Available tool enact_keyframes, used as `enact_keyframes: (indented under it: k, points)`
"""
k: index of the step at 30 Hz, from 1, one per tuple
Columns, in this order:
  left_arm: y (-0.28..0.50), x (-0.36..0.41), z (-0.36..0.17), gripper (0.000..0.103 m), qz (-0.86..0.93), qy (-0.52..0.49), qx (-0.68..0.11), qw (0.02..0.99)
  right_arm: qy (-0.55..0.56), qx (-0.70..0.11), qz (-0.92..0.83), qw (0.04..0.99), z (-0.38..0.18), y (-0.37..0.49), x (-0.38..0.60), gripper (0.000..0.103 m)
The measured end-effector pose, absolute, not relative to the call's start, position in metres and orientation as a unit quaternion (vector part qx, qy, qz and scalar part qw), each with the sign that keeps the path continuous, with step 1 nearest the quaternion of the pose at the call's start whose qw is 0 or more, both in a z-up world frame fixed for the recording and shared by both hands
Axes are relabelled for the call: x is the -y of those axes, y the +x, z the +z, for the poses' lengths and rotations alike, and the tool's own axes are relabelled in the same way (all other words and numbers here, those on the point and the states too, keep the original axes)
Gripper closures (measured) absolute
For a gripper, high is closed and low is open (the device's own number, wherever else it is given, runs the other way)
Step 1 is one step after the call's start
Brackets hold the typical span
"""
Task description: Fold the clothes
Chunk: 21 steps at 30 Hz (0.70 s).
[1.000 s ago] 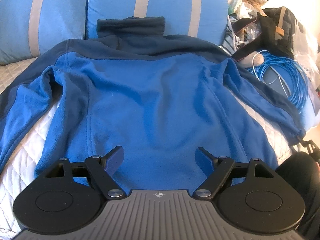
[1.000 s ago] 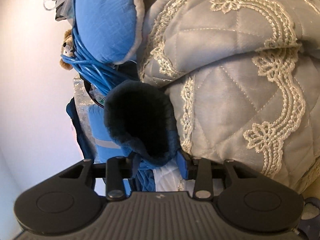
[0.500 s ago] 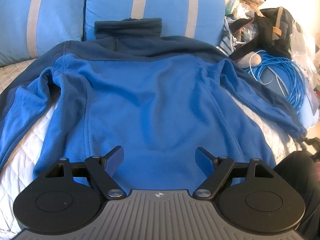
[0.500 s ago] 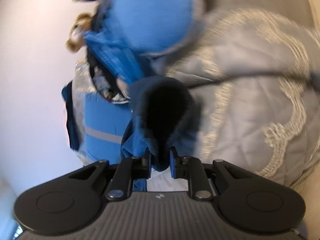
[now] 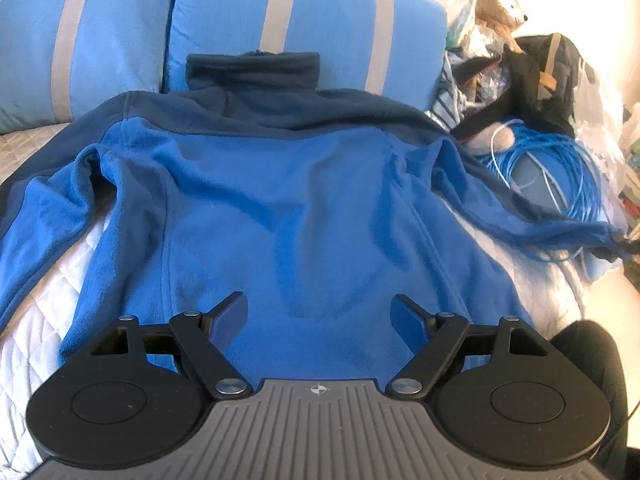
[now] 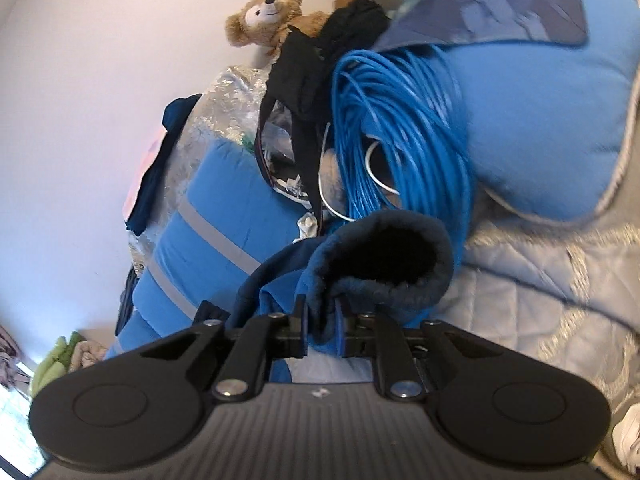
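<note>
The blue fleece jacket (image 5: 288,200) lies spread back-up across the bed (image 5: 36,320), collar against the striped pillows (image 5: 304,12) at the head and hem at the near edge. The step in hand looks like the first sleeve fold: the right gripper (image 6: 320,328) is closed on the dark cuff (image 6: 384,256) of the right sleeve (image 5: 520,216), which stretches out toward the bed's right edge. The left gripper (image 5: 320,312) hovers over the hem with its jaws wide apart, holding nothing.

The next move probably calls for carrying the cuff inward across the jacket's back — laying the sleeve flat over the body, likely with the left gripper pinning the hem or side seam so the fleece does not drag.

Room is tight on the right: a coil of blue cable (image 6: 400,128), a black bag (image 5: 544,80) and a teddy bear (image 6: 268,12) crowd that edge, just beside the cuff, and the cable could snag. Toward the middle of the bed the way is open.
</note>
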State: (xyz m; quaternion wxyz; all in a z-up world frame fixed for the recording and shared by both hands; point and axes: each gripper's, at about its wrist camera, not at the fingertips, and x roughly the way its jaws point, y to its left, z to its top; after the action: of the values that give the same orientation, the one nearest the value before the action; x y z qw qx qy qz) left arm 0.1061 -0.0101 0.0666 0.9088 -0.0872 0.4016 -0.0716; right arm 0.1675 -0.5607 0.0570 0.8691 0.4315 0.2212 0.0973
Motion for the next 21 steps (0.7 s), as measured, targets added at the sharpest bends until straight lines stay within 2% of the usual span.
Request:
enact_keyframes:
  k: [13,18,21]
  points:
    - [0.126,-0.003,0.065,0.025,-0.06,-0.148,-0.357,0.92,0.317,-0.203,0.152,0.914,0.162,0.275,0.487,0.09]
    - [0.134,-0.021,0.065,0.025,-0.028,-0.186,-0.323,0.927,0.212,-0.235,0.257,0.913,0.205,0.33,0.386,0.09]
    - [0.142,-0.033,0.061,0.025,-0.007,-0.216,-0.308,0.927,0.129,-0.272,0.334,0.893,0.212,0.347,0.304,0.09]
